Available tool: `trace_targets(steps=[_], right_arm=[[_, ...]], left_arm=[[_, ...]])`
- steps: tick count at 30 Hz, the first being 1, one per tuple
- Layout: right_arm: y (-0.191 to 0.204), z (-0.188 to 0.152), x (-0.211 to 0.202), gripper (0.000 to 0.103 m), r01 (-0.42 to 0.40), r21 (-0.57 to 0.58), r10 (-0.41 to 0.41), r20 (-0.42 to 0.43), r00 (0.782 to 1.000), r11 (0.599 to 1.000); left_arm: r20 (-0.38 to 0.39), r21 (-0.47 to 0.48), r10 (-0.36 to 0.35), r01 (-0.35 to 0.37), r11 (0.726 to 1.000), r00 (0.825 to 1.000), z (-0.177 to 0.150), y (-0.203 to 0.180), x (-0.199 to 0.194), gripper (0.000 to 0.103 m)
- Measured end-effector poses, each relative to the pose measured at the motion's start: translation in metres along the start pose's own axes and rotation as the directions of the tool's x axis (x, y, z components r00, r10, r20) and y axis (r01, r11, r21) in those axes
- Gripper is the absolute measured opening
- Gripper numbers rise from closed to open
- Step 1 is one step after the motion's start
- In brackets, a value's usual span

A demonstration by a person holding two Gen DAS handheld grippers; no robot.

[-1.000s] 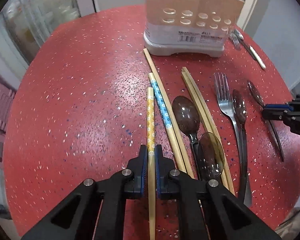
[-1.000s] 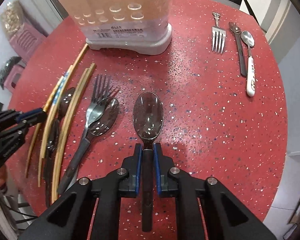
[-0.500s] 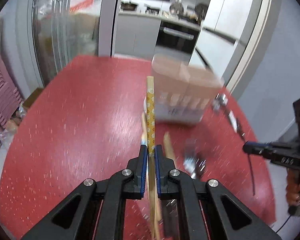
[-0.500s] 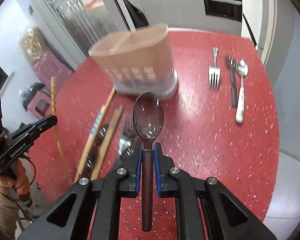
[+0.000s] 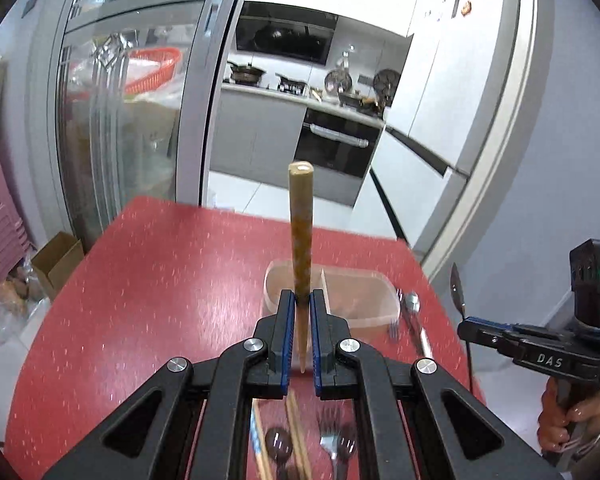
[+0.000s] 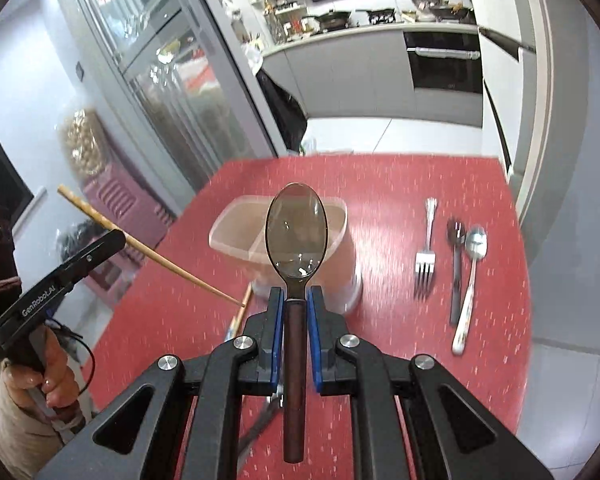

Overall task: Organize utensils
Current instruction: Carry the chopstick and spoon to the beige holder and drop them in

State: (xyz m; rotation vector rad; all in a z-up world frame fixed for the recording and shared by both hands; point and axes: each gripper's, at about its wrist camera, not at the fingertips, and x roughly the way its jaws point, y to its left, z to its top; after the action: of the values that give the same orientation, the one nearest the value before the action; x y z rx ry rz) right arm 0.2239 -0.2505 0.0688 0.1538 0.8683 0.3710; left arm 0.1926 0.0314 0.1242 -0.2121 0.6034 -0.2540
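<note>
My left gripper (image 5: 300,300) is shut on a patterned yellow chopstick (image 5: 301,224), held high above the red table (image 5: 160,280) with its thick end pointing up and away. My right gripper (image 6: 295,298) is shut on a dark spoon with a brown handle (image 6: 295,236), bowl forward, also raised. The translucent utensil holder (image 6: 240,236) with a divider stands beyond both grippers, its open top visible from above. The left gripper with the chopstick (image 6: 148,250) shows at the left of the right wrist view; the right gripper with the spoon (image 5: 458,292) shows at the right of the left wrist view.
More chopsticks (image 5: 298,436), a dark spoon (image 5: 278,446) and a fork (image 5: 330,440) lie on the table below the left gripper. A fork (image 6: 427,256), a dark spoon (image 6: 456,268) and a white-handled spoon (image 6: 470,284) lie right of the holder. A kitchen and glass doors lie beyond the table.
Both grippers have risen from the table with their utensils and tilted up, so the holder's open top and the kitchen now show. The chopstick and spoon left the tabletop.
</note>
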Motion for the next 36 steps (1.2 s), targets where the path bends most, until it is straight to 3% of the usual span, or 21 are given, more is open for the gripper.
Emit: trace_targets(steps=[8, 16, 26, 32, 36], right_arm=[[0.007, 0.057, 0.012, 0.013, -0.001, -0.015, 0.002, 0.123, 0.992, 1.0], [0.01, 0.094, 0.052, 0.013, 0.001, -0.024, 0.004, 0.222, 0.975, 1.0], [0.001, 0.083, 0.103, 0.013, 0.015, -0.057, -0.003, 0.201, 0.98, 0.998], [0.001, 0.077, 0.106, 0.013, 0.037, -0.084, -0.013, 0.267, 0.964, 0.996], [-0.002, 0.075, 0.118, 0.013, 0.037, -0.078, -0.016, 0.259, 0.966, 0.996]], left_arm=[[0.081, 0.035, 0.015, -0.018, 0.999, 0.997, 0.049, -0.009, 0.01, 0.033], [0.092, 0.015, 0.038, -0.039, 0.999, 0.995, 0.063, -0.002, 0.048, 0.032], [0.044, -0.024, 0.027, -0.026, 0.999, 0.999, 0.062, 0.007, 0.092, 0.032], [0.0, -0.064, 0.085, -0.084, 0.994, 0.996, 0.041, 0.03, 0.093, 0.032], [-0.051, -0.093, 0.126, -0.131, 0.987, 0.991, 0.022, 0.049, 0.089, 0.032]])
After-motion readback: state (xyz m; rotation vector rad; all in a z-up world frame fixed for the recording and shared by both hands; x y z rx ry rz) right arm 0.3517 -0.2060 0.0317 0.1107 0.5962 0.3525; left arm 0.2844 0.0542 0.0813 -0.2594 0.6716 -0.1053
